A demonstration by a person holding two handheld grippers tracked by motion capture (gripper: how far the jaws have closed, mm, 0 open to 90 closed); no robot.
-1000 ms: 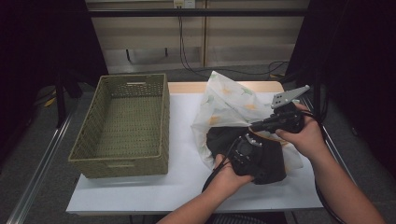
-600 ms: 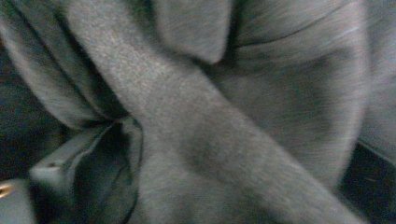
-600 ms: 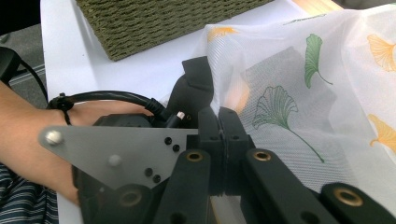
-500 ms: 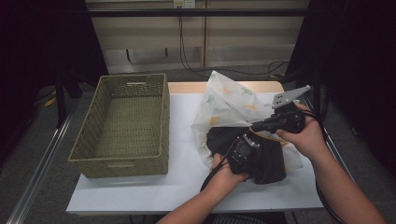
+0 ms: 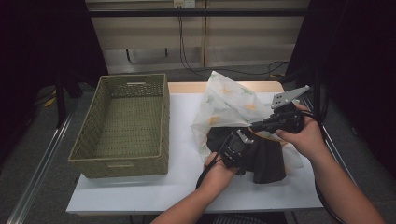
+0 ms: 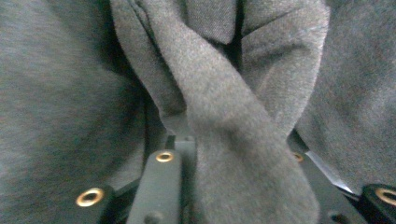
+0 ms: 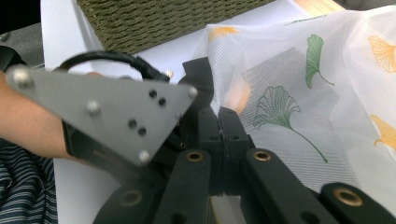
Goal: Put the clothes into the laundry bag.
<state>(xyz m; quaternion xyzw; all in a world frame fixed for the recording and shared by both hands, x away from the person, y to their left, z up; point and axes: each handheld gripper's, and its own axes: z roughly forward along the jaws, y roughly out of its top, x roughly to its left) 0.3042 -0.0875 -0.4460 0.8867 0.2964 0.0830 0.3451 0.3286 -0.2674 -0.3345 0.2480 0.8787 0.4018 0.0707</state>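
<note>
A dark grey garment [image 5: 268,161] lies half inside a white mesh bag [image 5: 229,100] printed with leaves, right of centre on the table. My left gripper [image 5: 243,140] is pushed into the garment. Its jaws have just been closing, and in the left gripper view a fold of the grey cloth [image 6: 224,107] is pinched in my left gripper [image 6: 233,186]. My right gripper [image 5: 255,126] is shut on the bag's edge by the opening; in its own view the right gripper [image 7: 223,122] has its jaws pressed together against the mesh bag [image 7: 327,70].
An empty woven basket [image 5: 126,121] stands at the left of the white table [image 5: 187,186], and its wall [image 7: 154,18] appears in the right gripper view. The left gripper's grey plate [image 7: 116,116] and cable sit close beside my right jaws.
My left gripper has shifted slightly left on the garment and has closed on a fold of it. The right hand and the bag have stayed put.
</note>
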